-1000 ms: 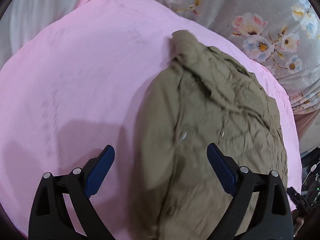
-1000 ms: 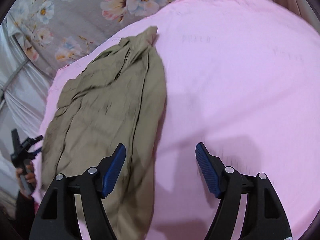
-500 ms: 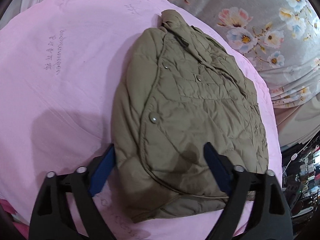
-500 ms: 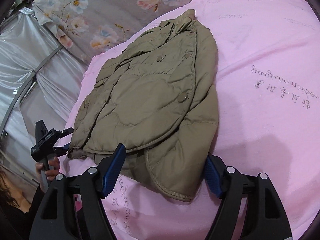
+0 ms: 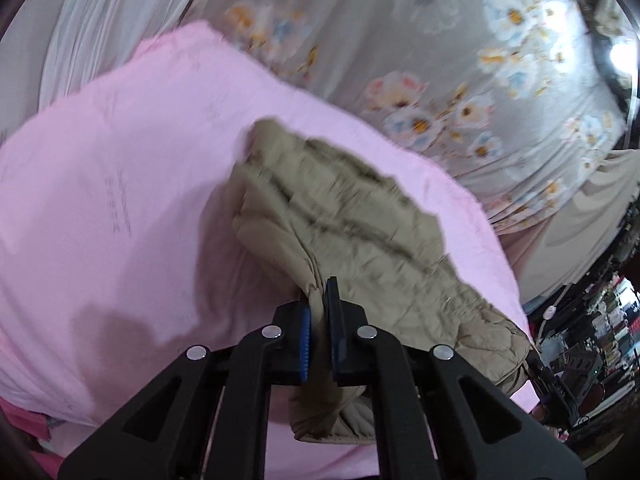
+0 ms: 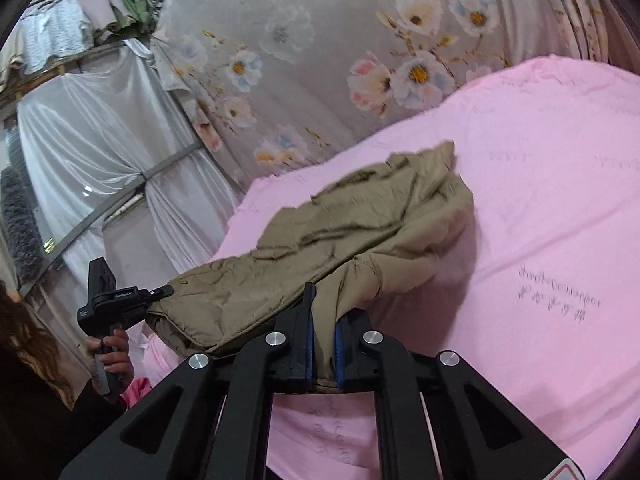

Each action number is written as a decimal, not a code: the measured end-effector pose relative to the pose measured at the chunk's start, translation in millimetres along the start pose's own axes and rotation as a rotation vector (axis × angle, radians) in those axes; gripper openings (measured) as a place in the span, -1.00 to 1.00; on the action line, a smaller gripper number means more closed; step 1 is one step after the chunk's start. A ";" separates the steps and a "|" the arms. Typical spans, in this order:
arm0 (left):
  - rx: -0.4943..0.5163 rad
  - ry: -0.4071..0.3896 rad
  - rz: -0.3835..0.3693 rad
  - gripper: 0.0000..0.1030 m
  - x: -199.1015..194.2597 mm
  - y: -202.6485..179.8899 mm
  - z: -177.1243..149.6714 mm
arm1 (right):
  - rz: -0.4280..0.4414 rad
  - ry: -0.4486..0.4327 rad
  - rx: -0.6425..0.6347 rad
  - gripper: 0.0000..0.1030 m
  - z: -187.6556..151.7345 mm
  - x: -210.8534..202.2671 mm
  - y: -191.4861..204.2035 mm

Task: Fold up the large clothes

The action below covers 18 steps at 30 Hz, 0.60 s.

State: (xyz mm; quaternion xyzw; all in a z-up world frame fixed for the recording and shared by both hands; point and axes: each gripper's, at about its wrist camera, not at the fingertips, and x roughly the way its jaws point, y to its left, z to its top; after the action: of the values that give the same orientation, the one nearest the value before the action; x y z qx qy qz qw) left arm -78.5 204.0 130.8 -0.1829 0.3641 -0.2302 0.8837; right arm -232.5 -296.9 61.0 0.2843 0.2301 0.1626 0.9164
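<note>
Both grippers, wide apart a second ago, are now pinching the jacket's (image 5: 352,240) near hem, left gripper (image 5: 319,312) and right gripper (image 6: 323,320) lifting it off the pink sheet (image 5: 120,184), likely beginning a far-side fold.

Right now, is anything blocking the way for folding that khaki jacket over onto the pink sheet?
Nothing visible. Both grippers, left and right, already pinch the quilted khaki jacket at its near hem, and the pink bedsheet beyond lies bare.
</note>
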 end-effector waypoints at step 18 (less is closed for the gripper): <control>0.195 -0.082 0.215 -0.87 128.1 -40.1 124.6 | -0.162 -0.140 0.031 -0.85 145.4 126.2 -34.1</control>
State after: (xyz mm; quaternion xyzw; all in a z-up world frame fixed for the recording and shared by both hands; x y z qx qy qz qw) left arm 81.8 121.0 162.1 -0.0653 0.3212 -0.1607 0.9310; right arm -45.8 -334.5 105.6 0.2896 0.1902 0.0642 0.9359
